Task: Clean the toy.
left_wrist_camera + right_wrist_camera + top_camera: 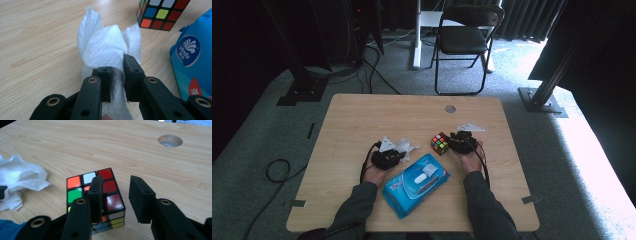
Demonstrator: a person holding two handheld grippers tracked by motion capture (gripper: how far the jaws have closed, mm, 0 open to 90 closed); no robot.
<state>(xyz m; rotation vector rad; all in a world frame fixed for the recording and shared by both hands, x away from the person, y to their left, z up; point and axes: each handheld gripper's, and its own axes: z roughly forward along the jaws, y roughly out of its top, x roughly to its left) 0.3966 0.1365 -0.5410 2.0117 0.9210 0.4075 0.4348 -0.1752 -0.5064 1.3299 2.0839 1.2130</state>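
A crumpled white wipe (106,47) is seen clamped between the jaws of the left gripper (116,75) at the centre of the left gripper view; in the high view it is a small white patch left of centre, beside the left gripper (387,157). The brand mark on the blue wipes packet (192,62) can be read there alone. In the right gripper view, the right gripper (116,195) is shown unclenched, one jaw over the puzzle cube (95,197), the other past its edge, nothing gripped. A round hole (170,140) in the table (362,115) is seen at upper right.
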